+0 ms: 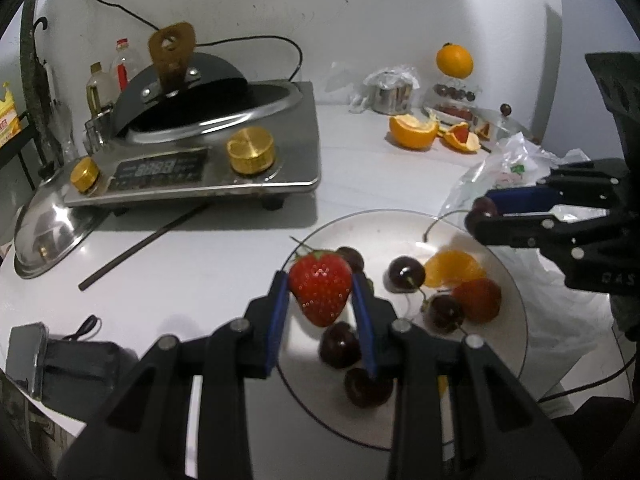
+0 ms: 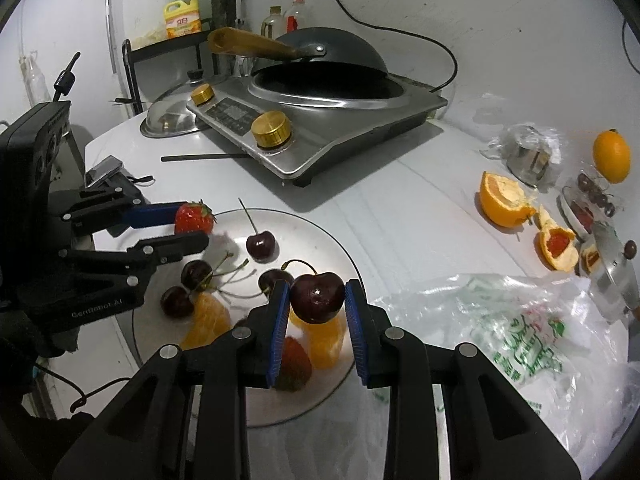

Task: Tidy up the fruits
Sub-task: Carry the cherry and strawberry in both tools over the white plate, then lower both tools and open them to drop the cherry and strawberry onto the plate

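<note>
Above the near glass plate (image 1: 516, 300), the left gripper (image 1: 320, 292) clamps a strawberry (image 1: 320, 292) while the right gripper (image 2: 317, 300) clamps a dark cherry (image 2: 317, 298).

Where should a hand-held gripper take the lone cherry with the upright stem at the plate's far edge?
Grip the cherry across its round body, pads on opposite sides, coming down from above. Its stem stands up and leans away, so straddle it rather than pinch it. The plate is bare around it; the strawberry in the left hand-held gripper is closest.
</note>
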`<state>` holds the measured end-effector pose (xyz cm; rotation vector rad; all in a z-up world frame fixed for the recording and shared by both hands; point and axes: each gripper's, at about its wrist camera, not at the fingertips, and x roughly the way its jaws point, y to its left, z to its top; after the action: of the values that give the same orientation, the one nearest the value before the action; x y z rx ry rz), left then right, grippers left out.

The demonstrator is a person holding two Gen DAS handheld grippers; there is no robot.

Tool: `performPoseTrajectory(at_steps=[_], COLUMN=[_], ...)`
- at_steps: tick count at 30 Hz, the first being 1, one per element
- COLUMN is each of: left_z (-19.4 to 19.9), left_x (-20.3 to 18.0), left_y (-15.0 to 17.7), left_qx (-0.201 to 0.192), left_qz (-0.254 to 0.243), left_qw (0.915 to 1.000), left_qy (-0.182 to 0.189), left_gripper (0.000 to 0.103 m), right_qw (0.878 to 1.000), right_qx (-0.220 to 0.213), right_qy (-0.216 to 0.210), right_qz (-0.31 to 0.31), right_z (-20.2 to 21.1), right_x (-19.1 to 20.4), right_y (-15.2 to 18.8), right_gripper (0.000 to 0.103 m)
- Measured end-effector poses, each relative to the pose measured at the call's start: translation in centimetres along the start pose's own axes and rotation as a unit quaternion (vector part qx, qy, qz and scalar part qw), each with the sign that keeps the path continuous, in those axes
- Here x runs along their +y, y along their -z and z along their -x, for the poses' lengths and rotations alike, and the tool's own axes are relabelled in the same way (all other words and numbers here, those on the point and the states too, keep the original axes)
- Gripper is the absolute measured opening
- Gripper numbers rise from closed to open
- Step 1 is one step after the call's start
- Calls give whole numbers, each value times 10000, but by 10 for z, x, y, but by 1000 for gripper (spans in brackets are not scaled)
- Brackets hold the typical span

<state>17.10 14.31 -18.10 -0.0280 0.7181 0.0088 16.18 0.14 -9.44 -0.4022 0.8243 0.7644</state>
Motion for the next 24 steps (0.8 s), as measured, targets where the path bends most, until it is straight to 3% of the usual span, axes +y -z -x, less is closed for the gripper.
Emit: performPoseTrajectory(at_steps=[24], left_z=[-37], left_x=[-1], left_y=[-3], left_qx=[541], left_qz=[-50], left_qw=[9981], left_qy=[292], left_gripper=[33], right_qw=[9992], right_qx=[166], right_qy=[-363], right_qz=[-61], right_z=[-58], right_x=[0], right_y=[-26], right_gripper=[30])
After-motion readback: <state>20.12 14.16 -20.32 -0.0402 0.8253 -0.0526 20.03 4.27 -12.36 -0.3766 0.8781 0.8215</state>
